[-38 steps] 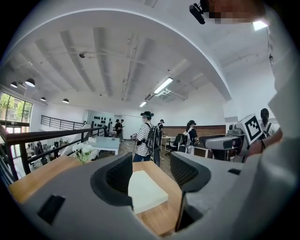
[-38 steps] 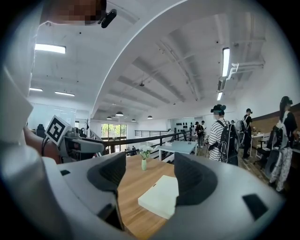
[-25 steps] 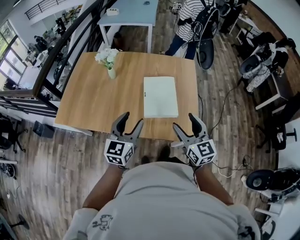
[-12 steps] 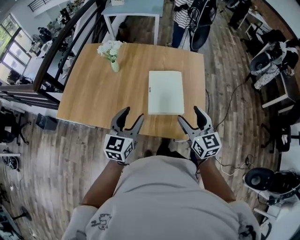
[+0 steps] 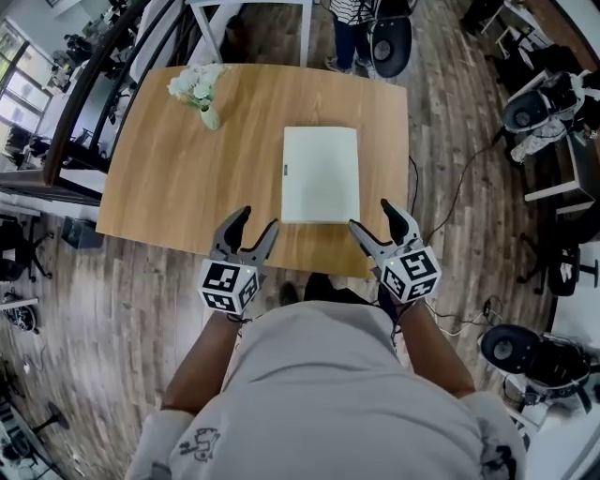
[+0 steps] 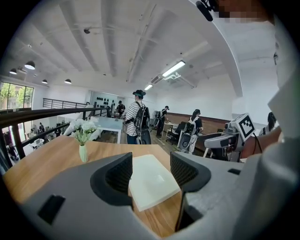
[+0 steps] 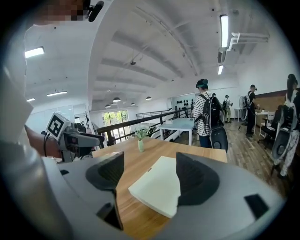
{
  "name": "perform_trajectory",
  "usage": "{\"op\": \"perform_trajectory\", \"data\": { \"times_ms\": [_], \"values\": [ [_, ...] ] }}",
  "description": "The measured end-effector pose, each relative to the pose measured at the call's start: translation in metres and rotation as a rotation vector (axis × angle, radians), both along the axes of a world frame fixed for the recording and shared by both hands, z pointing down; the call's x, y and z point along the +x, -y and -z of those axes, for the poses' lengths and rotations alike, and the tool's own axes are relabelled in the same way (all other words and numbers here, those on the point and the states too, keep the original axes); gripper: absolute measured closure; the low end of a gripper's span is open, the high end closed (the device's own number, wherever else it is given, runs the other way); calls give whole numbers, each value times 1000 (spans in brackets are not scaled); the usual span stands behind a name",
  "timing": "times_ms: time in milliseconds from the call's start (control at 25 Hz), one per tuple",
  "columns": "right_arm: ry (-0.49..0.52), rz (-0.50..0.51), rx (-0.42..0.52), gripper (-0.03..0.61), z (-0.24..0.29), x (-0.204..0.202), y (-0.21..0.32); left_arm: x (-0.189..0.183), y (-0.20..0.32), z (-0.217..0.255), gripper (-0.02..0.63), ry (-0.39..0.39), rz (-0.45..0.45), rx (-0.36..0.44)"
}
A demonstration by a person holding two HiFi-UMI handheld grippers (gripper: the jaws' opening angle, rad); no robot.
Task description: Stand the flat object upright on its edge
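Closest in, the person's pale shirt (image 5: 314, 394) fills the bottom of the head view, with both arms reaching forward. The left gripper (image 5: 259, 223) hovers at the near edge of the wooden table (image 5: 178, 187), its jaws spread wide with nothing between them. Its own view shows only tabletop and the white slab (image 5: 321, 174) beyond the gap. The right gripper (image 5: 369, 216) sits on the other side, just beside the slab's near right corner. Its jaws are equally wide and grip nothing, and the slab lies ahead of them.

Now the slab itself: it lies flat on the table, between the two grippers and a little further out. Its long axis points straight away from the person, and its near short edge is close to the table's near edge. A small dark mark shows beside its left long edge.

Further out, at the table's far left, a small vase of white flowers (image 5: 199, 89) stands upright, well apart from the slab. Past the far edge, someone in a striped top (image 5: 349, 11) stands on the plank floor (image 5: 94, 291).
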State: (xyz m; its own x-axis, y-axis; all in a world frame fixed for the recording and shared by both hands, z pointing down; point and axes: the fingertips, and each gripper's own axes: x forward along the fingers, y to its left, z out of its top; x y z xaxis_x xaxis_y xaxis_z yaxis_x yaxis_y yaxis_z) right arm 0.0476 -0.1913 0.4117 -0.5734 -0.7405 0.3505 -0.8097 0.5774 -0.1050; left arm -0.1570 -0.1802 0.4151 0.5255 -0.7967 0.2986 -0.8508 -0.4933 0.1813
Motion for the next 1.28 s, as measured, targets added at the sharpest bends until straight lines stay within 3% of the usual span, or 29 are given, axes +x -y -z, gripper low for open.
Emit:
{"op": "perform_trajectory", "data": {
  "times_ms": [440, 640, 800, 1280],
  "values": [
    [19, 31, -220, 221, -58, 32, 62, 28, 65, -52, 371, -4, -32, -160],
    [-3, 61, -288, 218, -86, 40, 90, 38, 98, -72, 371, 99, -46, -179],
    [-6, 103, -354, 215, -114, 41, 101, 44, 113, -91, 371, 19, -13, -243],
    [10, 122, -517, 207, -186, 39, 135, 35, 146, -166, 371, 60, 23, -392]
  ]
}}
